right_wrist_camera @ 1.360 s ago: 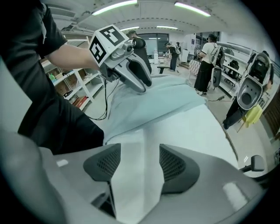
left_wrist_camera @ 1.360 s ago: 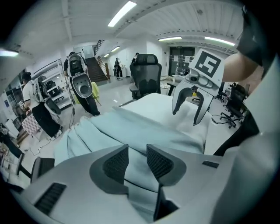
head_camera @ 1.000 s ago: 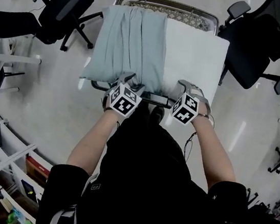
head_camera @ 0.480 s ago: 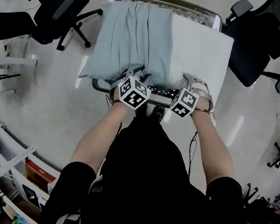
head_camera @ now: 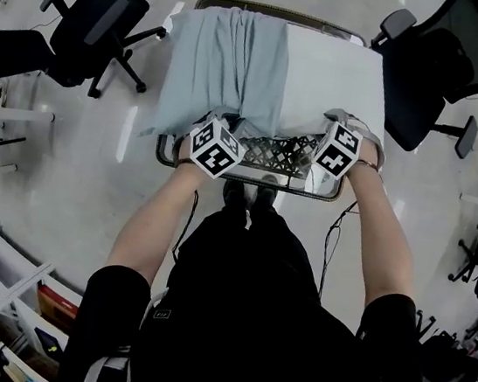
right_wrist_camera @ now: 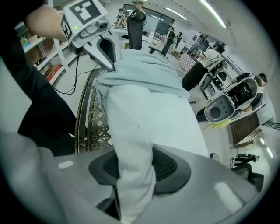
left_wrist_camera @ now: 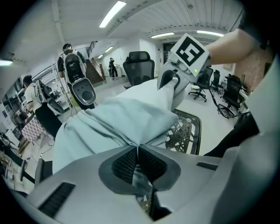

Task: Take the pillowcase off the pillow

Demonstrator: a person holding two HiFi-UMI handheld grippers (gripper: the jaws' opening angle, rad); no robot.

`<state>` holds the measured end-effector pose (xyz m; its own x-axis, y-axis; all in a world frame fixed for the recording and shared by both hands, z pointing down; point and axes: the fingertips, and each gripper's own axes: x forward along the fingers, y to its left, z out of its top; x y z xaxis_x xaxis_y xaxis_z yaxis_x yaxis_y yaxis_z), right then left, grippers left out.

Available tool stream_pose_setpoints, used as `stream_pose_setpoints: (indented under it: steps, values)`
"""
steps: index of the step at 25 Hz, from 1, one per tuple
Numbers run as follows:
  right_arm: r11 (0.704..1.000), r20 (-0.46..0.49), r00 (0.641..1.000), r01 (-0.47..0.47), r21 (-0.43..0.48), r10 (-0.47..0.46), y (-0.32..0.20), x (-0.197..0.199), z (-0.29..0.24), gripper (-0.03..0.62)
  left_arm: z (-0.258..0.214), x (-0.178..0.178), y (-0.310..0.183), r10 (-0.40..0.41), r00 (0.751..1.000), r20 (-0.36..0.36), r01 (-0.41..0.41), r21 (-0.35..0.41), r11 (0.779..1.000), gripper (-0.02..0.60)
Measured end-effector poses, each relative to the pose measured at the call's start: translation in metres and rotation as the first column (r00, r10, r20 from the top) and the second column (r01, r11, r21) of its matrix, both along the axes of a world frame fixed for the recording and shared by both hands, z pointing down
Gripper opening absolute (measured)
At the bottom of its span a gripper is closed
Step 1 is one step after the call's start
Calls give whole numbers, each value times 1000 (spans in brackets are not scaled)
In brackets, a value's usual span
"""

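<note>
- on the counter (head_camera: pixel 290 156), spread over its far part, lies the pillow (head_camera: pixel 335 76). the pillowcase (head_camera: pixel 227 56) covers only the half over the counter's left side, bunched in long folds. the half over the counter's right side shows bare white.
- left gripper (left_wrist_camera: pixel 138 149), at the counter's near left edge: its fingers (left_wrist_camera: pixel 124 164) have just been closing. they now meet on a pinch of pillowcase cloth with almost no gap between them.
- right gripper (right_wrist_camera: pixel 133 159), at the counter's near right edge: its fingers (right_wrist_camera: pixel 168 165) have just been closing too. they stand part way apart, with a thick fold of the white pillow squeezed between the pads.
- pillowcase, as i judge it: thin, light, limp cloth that will gather and stretch rather than move as a sheet. a gathered fold or the hem gives the surest hold; a mere sliver could slip out.
- pillow, as i judge it: soft, springy and light. it squashes under the pads and could drag across the counter, so the flatter edge or a corner is the place to grip.
- the case looks about half off. drawing it toward the counter's left while the pillow is held back should free the rest.
</note>
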<state>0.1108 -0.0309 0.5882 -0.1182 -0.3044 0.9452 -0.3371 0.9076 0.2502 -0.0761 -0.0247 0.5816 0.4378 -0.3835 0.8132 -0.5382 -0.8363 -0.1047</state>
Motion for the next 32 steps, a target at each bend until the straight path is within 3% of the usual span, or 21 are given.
stream_pose_setpoints:
  steps: [4,6,8,9,12,15,17,20,21,28,32]
  values:
    - [998,62,998,-20,-56,23,3,3,3,179,13,-49,10,-72,997,5,72,-54,996,18]
    - [997,77,996,-33,-72,38,5,2,7,177,13,-55,15,-105,994,-5,105,-54,993,18]
    - [996,77,996,-41,-75,47,6,0,5,175,5,-46,19,-111,994,-5,111,-8,994,24]
    - [997,73,996,-42,-71,47,6,-2,1,173,-1,-36,21,-106,994,-13,107,16,994,43]
    - [998,77,997,-27,-57,31,4,-13,-11,172,-15,7,24,-81,993,-88,84,35,996,233]
    - [998,93,995,-22,-61,28,9,-18,-19,172,-9,29,14,-105,991,-81,109,53,993,282]
    - [999,89,996,-15,-51,19,10,-18,-20,172,-1,25,7,-122,992,-37,124,74,990,253]
    - [998,94,995,-16,-55,21,11,-12,-19,168,2,9,4,-93,995,36,89,101,991,79]
    - [998,104,994,-20,-61,26,11,-10,-20,166,1,0,5,-88,995,49,83,97,992,49]
    - [994,177,983,-22,-106,41,14,-6,-20,161,4,-84,8,-157,987,46,156,15,988,25]
    - [993,178,983,-25,-112,45,21,0,-7,160,8,-89,10,-198,980,-34,196,-44,980,25]
